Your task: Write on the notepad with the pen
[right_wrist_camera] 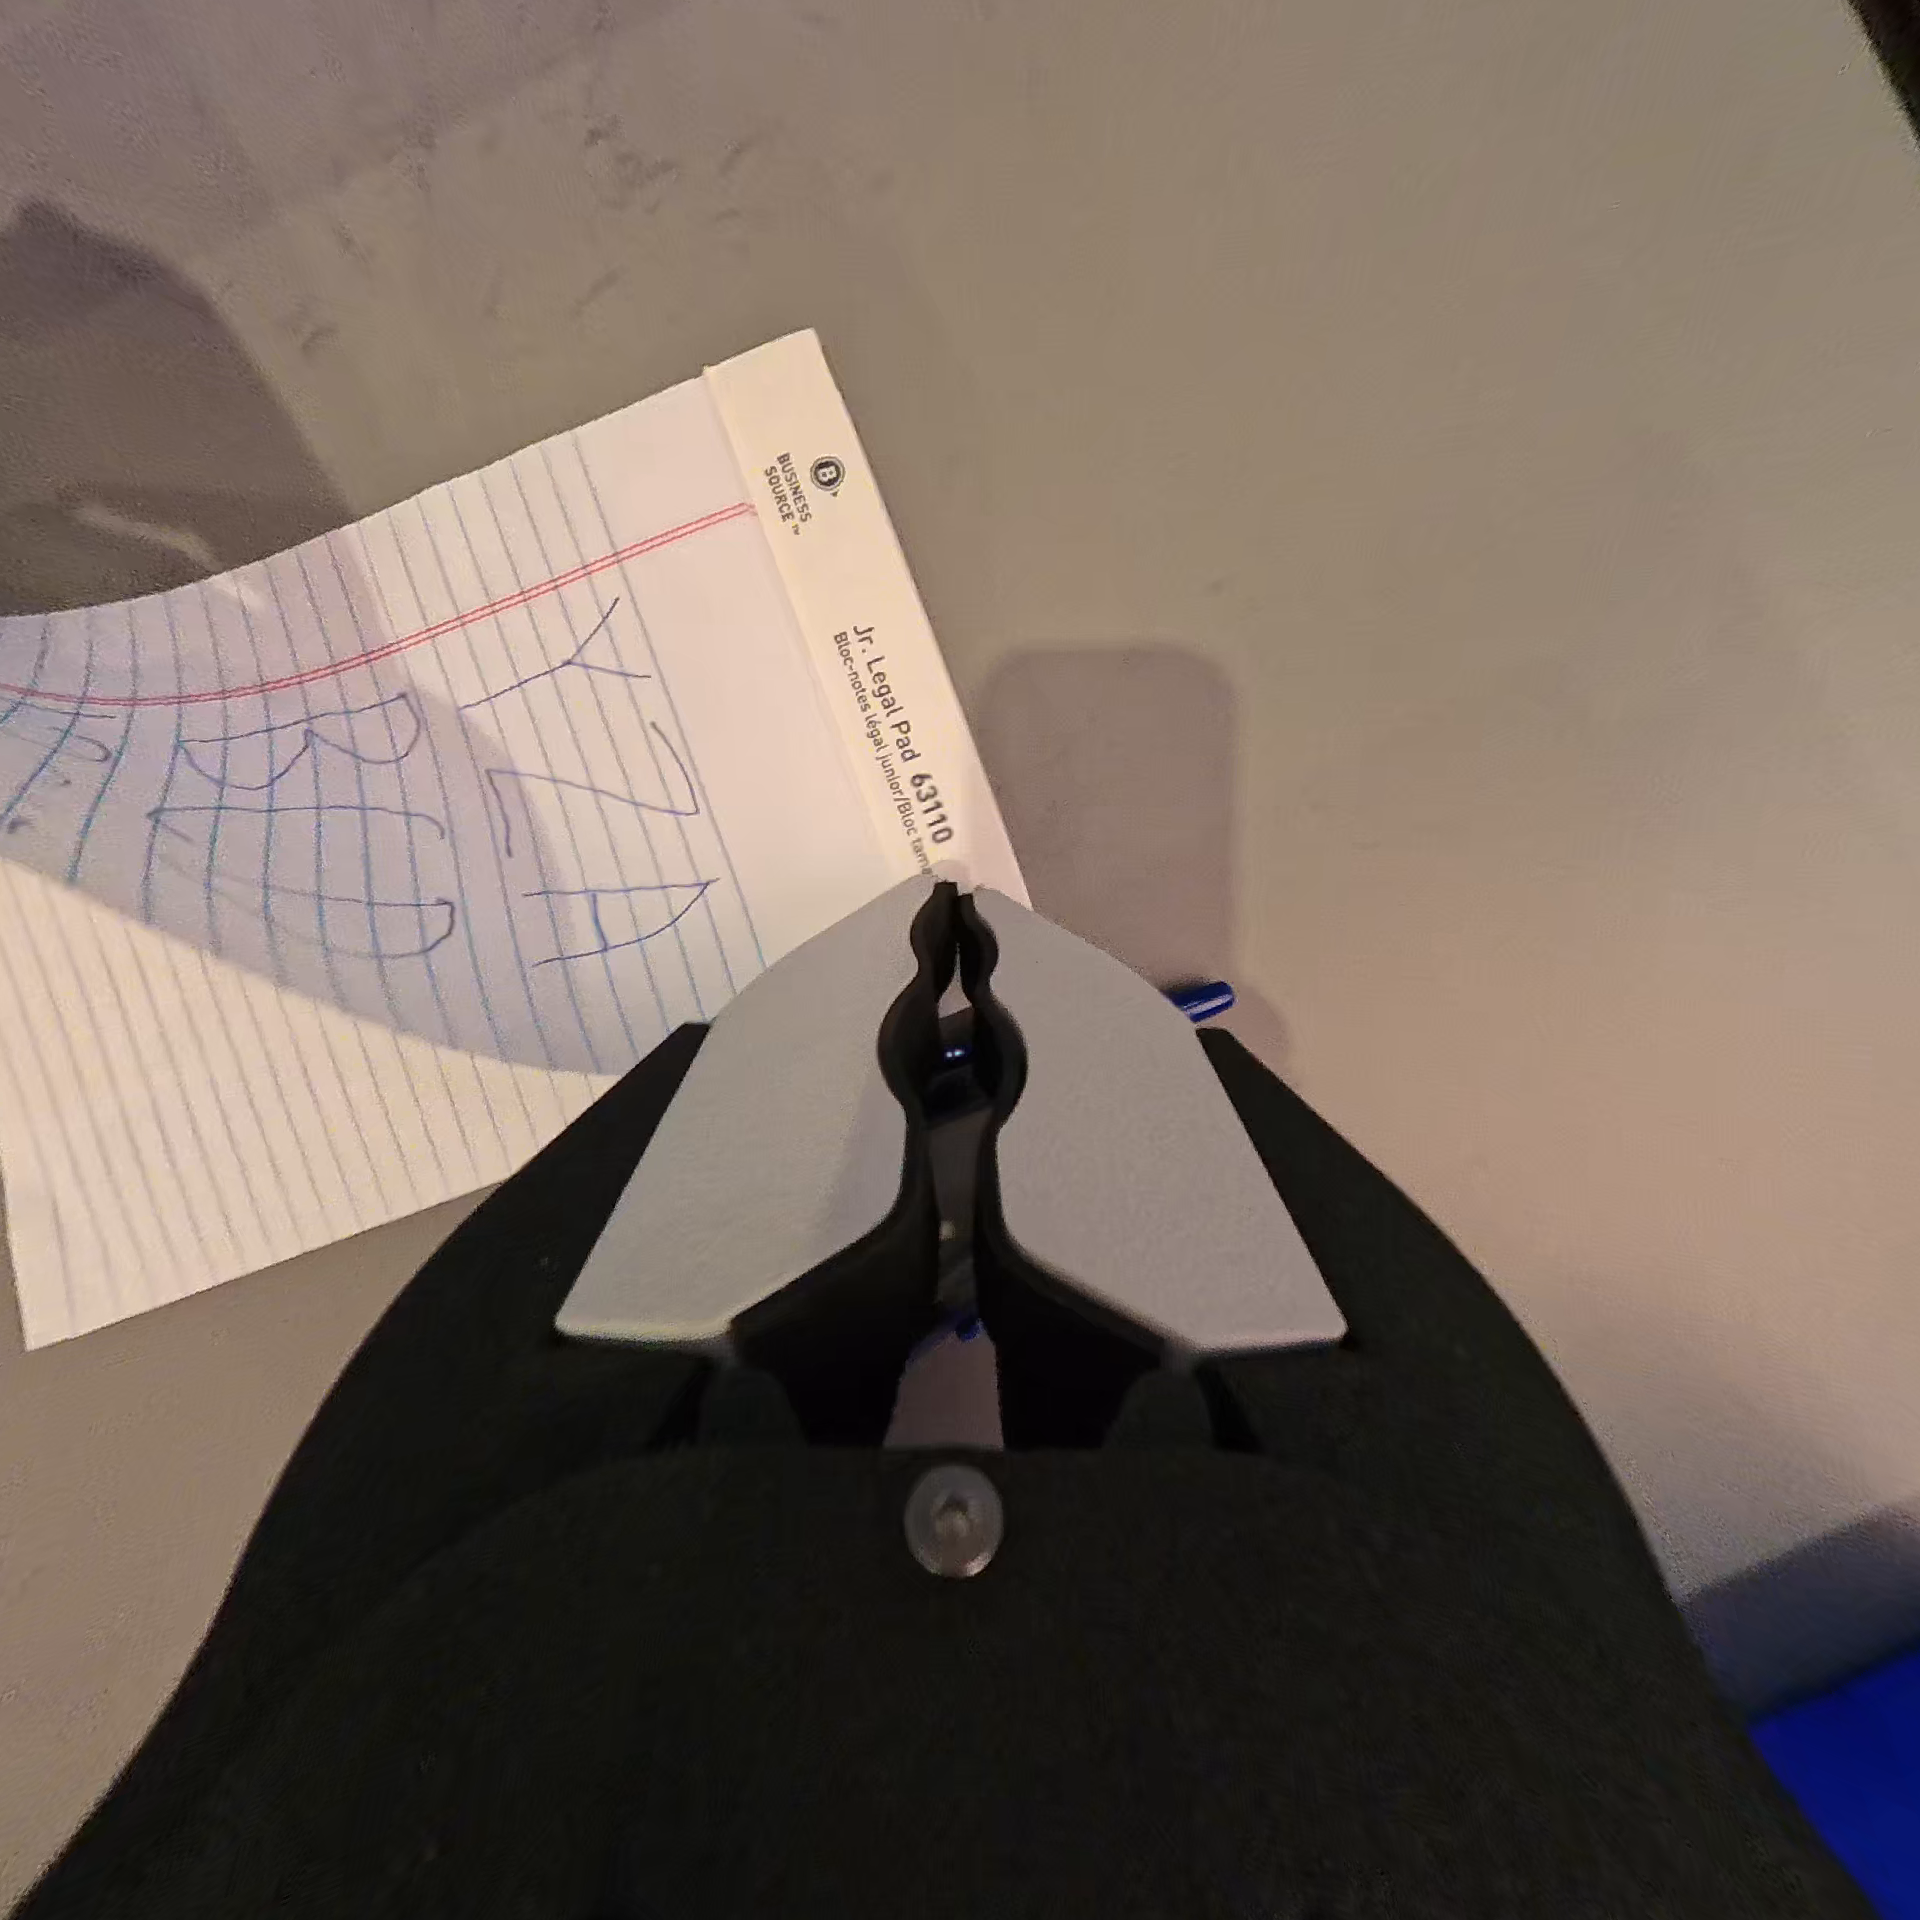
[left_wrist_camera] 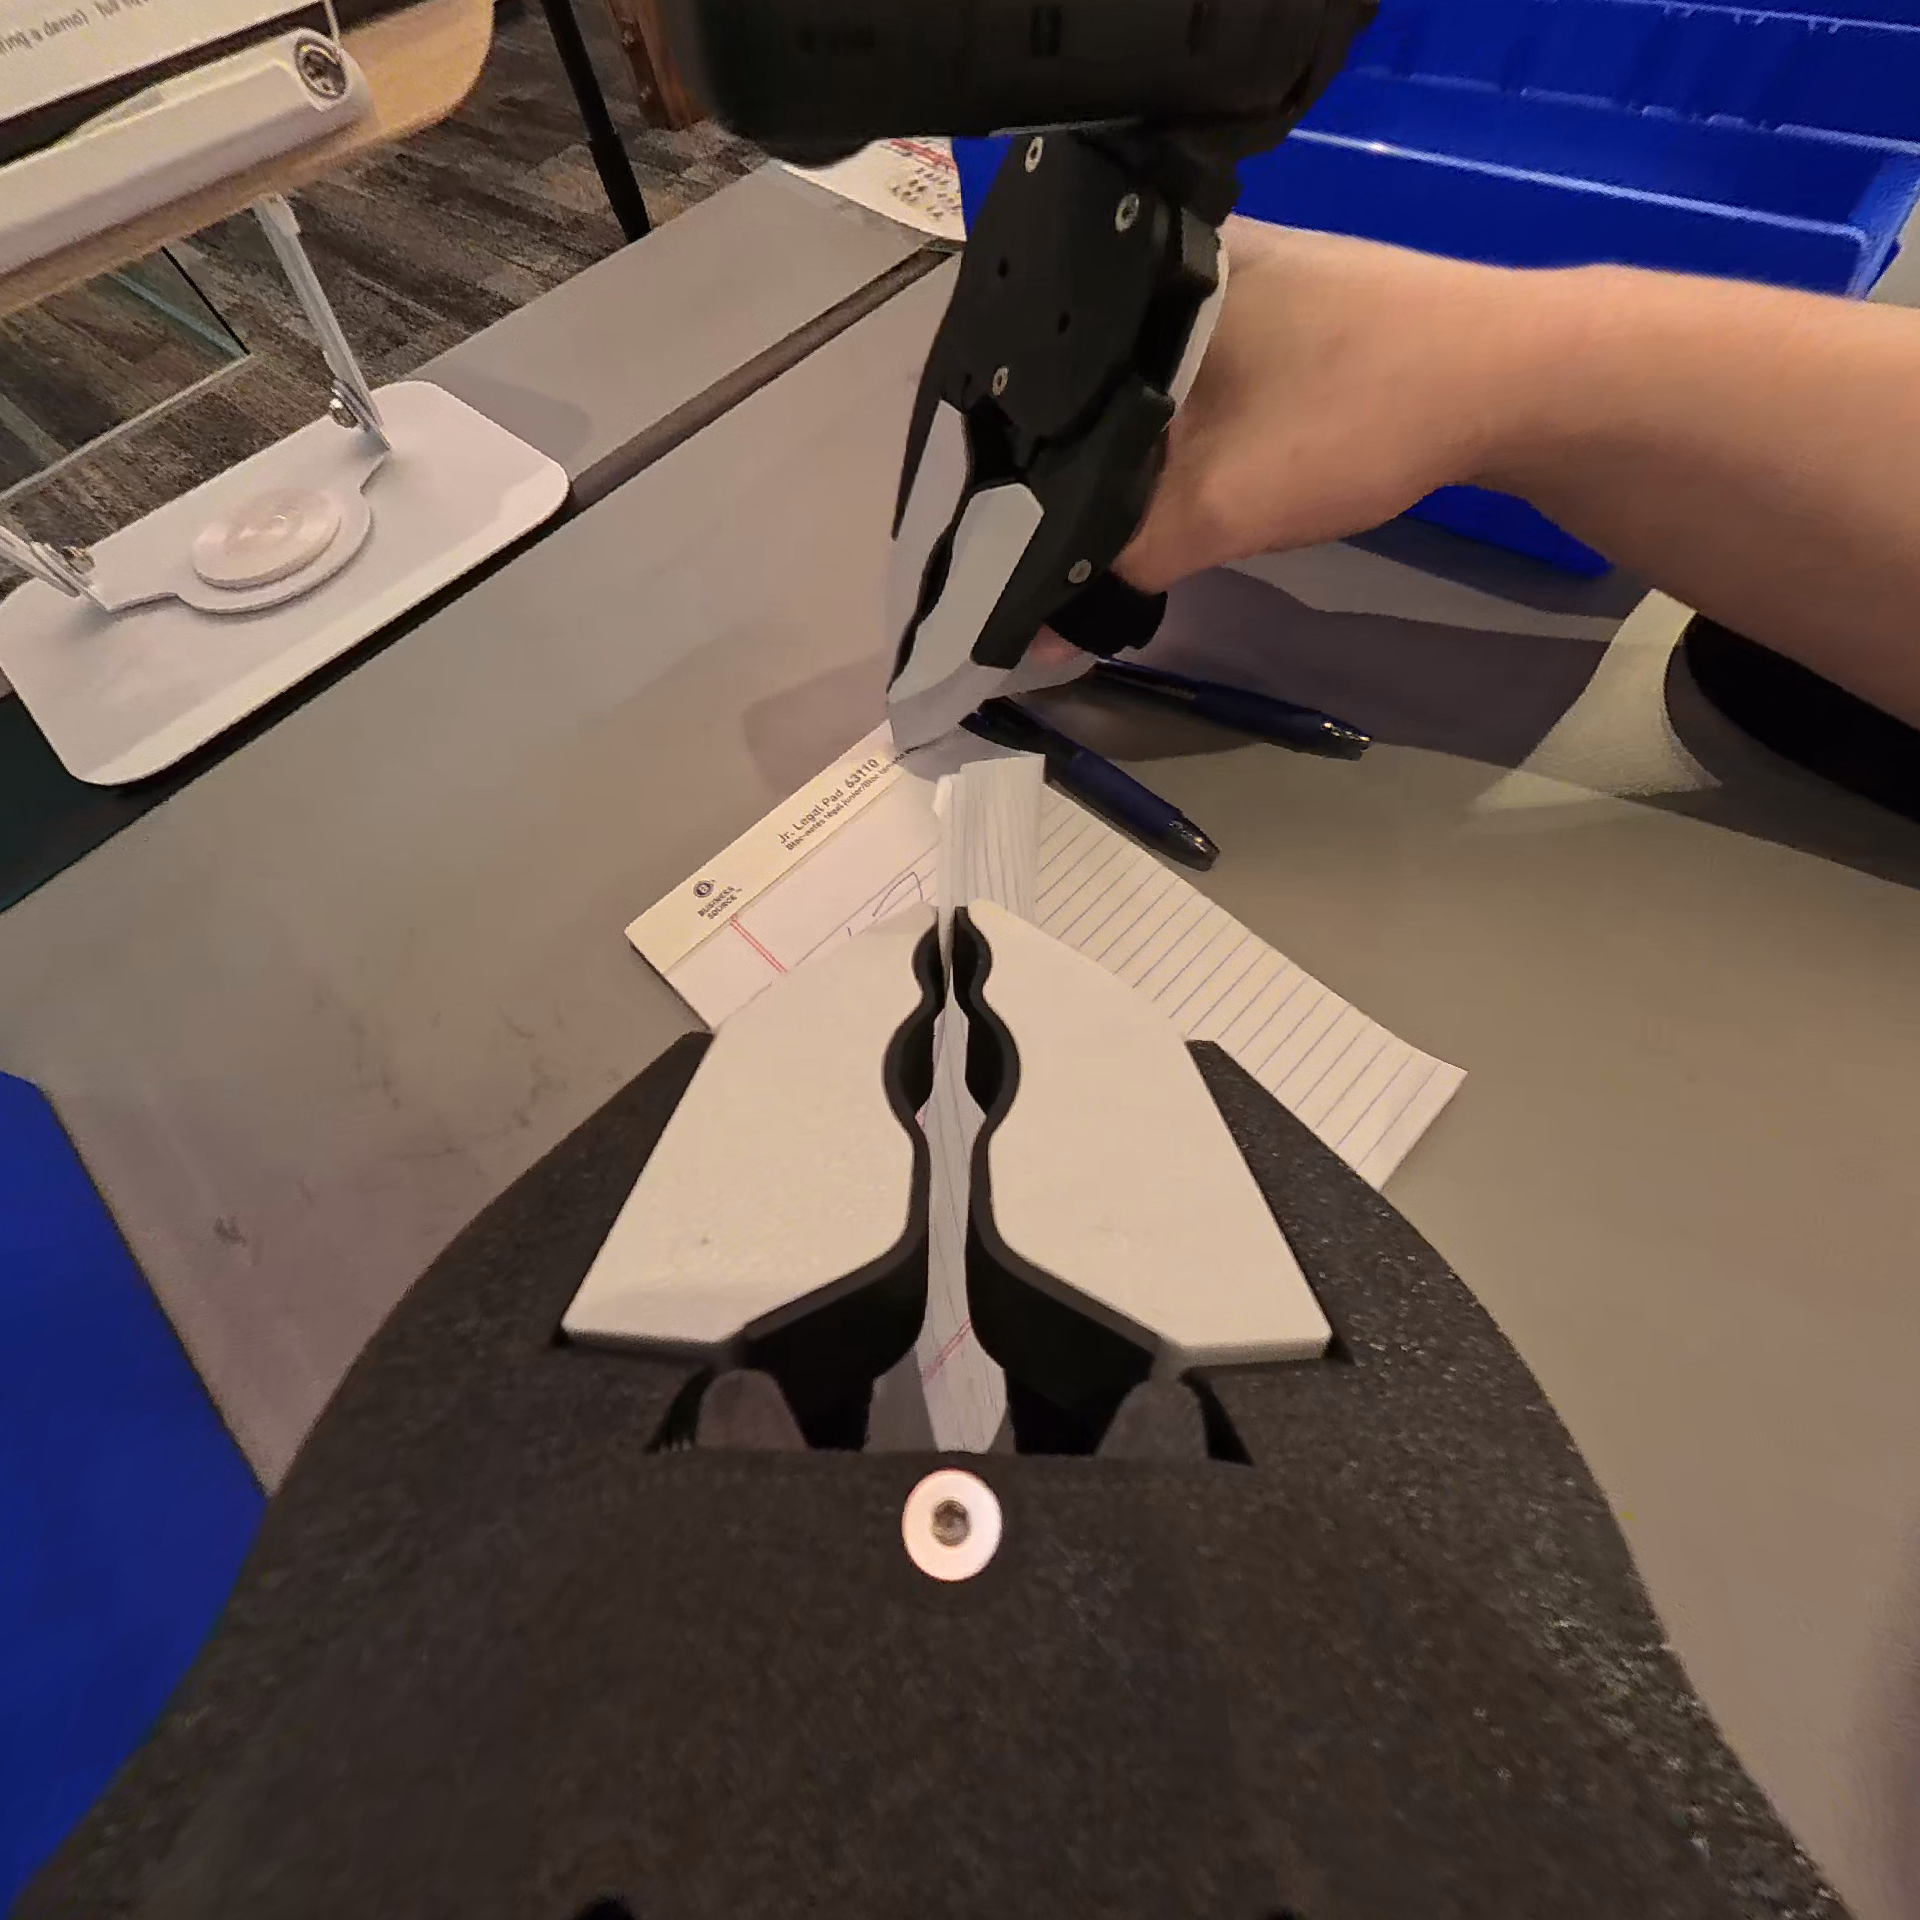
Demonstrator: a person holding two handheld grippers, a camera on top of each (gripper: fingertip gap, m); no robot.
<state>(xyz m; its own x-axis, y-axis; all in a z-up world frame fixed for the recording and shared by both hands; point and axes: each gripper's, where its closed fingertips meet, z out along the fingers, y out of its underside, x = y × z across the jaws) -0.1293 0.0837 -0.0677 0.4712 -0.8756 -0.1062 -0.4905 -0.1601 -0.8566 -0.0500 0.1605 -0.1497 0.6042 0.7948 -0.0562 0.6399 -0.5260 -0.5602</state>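
Observation:
A white lined notepad (left_wrist_camera: pixel 790 883) lies on the grey table. My left gripper (left_wrist_camera: pixel 954 920) is shut on its top sheet (left_wrist_camera: pixel 992 831) and holds it lifted up on edge. The sheet (right_wrist_camera: pixel 416 779) bears blue pen strokes and curls away from the pad (right_wrist_camera: pixel 862 582). My right gripper (right_wrist_camera: pixel 951 896) is shut, its tips down on the pad's cream header strip near one corner; it also shows in the left wrist view (left_wrist_camera: pixel 920 727). Two blue pens (left_wrist_camera: pixel 1122 790) (left_wrist_camera: pixel 1236 707) lie on the table just beyond the pad. One pen end (right_wrist_camera: pixel 1205 1000) shows beside the right gripper's fingers.
A white stand (left_wrist_camera: pixel 260 582) sits on the table at the left. Blue bins (left_wrist_camera: pixel 1610 156) stand at the back right. A person's forearm (left_wrist_camera: pixel 1507 416) reaches in from the right. The table's far edge (left_wrist_camera: pixel 727 395) runs behind the pad. A blue object (left_wrist_camera: pixel 83 1455) is at the near left. The left gripper's tips are roughly 15 cm from the right gripper's. Between my left fingertips and the blue object (left_wrist_camera: pixel 83 1455) there is roughly 20 cm.

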